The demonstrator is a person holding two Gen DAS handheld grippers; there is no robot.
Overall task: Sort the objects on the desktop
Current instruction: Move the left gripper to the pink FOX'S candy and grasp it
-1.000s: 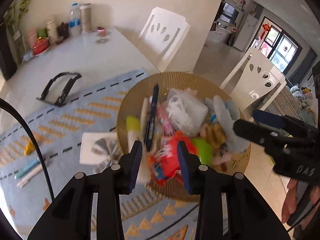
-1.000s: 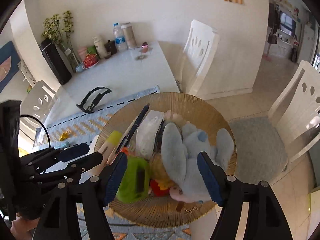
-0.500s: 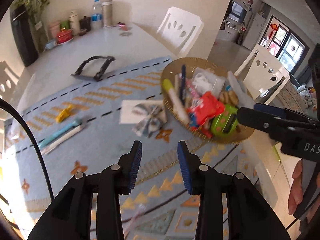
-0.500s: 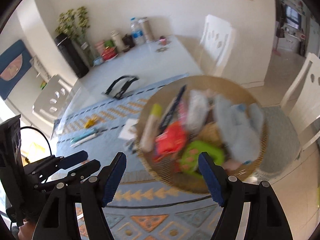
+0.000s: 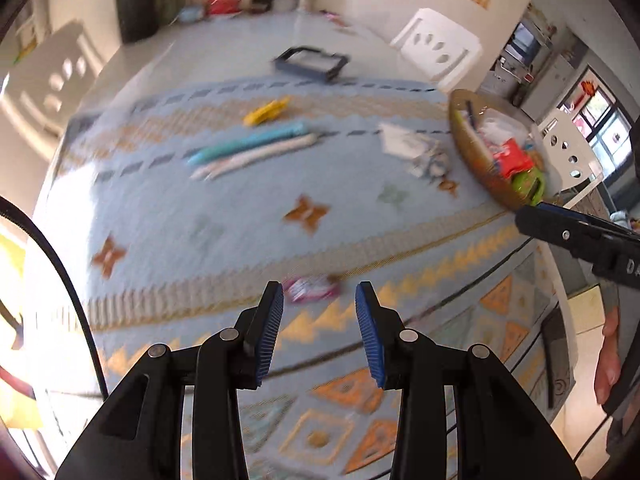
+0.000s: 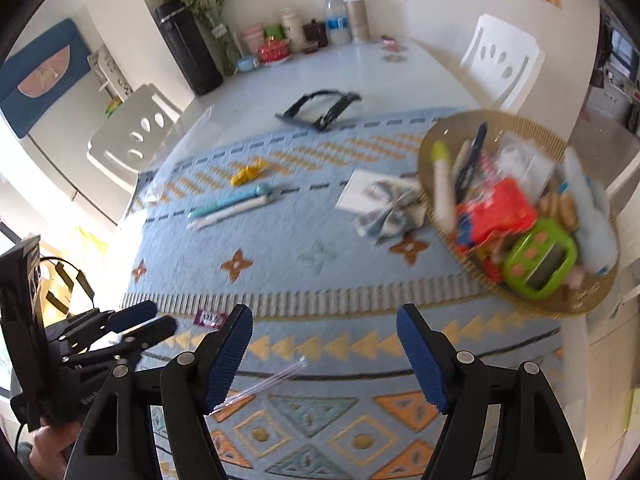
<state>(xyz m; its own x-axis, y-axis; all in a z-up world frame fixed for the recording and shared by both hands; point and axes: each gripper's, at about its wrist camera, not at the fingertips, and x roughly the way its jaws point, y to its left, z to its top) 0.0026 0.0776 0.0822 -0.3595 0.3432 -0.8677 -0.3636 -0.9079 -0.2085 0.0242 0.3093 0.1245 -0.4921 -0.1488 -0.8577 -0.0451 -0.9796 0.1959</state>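
My left gripper (image 5: 320,332) hangs open and empty over the near part of the blue patterned mat (image 5: 224,216). A small pink wrapper (image 5: 312,288) lies just beyond its fingertips, untouched. My right gripper (image 6: 324,356) is open wide with nothing in it, above the mat's triangle border. To its left I see the left gripper (image 6: 132,324) and the same pink wrapper (image 6: 210,317). The woven basket (image 6: 440,132) at the right holds a green timer (image 6: 540,264), a red packet, pens and a blue plush. Two pens (image 6: 232,204), a yellow clip (image 6: 248,172) and a bow on a card (image 6: 384,200) lie on the mat.
A clear plastic sleeve (image 6: 264,384) lies under the right gripper. A black stand (image 6: 320,108) sits beyond the mat. Bottles, cups and a black cylinder stand at the table's far end (image 6: 304,36). White chairs (image 6: 500,60) ring the table. The table edge runs close on the right.
Both grippers have swung from over the basket to the left and toward the mat's near border. The basket now sits at the right of both views. The jaws look unchanged.
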